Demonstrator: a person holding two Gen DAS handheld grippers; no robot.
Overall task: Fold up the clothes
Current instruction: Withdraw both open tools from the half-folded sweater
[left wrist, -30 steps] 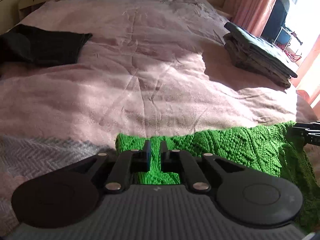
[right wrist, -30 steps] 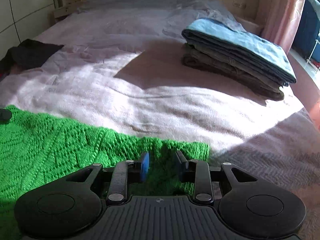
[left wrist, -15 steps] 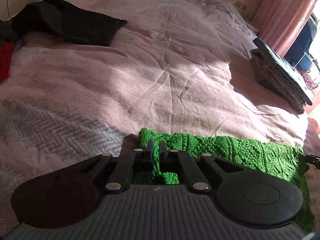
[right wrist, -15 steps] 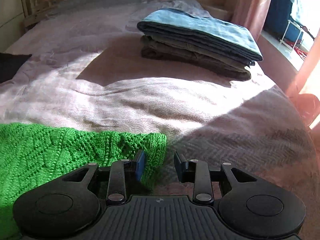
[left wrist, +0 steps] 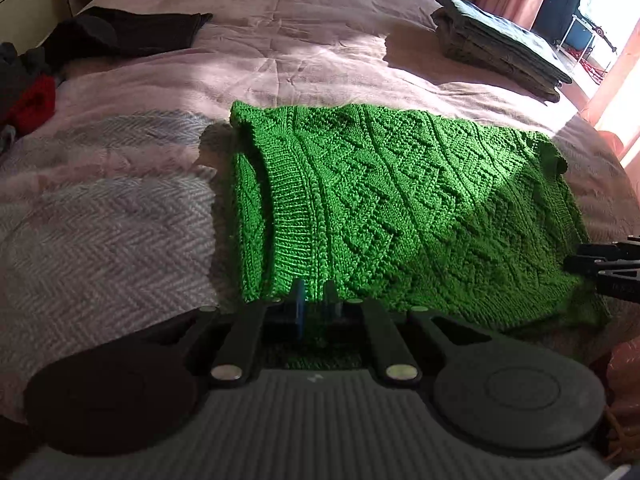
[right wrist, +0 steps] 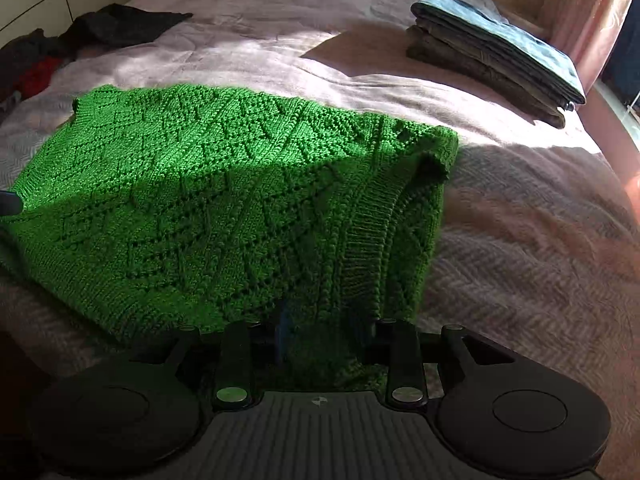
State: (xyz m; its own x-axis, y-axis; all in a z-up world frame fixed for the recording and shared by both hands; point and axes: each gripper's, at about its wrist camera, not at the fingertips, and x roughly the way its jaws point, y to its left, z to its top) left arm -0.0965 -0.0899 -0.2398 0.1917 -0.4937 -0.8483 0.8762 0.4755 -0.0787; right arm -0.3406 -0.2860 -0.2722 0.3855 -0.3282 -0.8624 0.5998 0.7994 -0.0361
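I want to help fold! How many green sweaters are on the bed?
1. The green sweater lies spread on the near part of the pink bed, by both tongs. More could hide in the dark clothes pile at the far left.

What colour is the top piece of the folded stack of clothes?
Blue, on the folded stack; the right wrist view shows it best.

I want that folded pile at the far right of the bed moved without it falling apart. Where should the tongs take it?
Judging by its pose, grip the folded pile across its full thickness at the rounded fold edge facing the bed's middle, coming in level from that side: the layers join there, so they should lift together.
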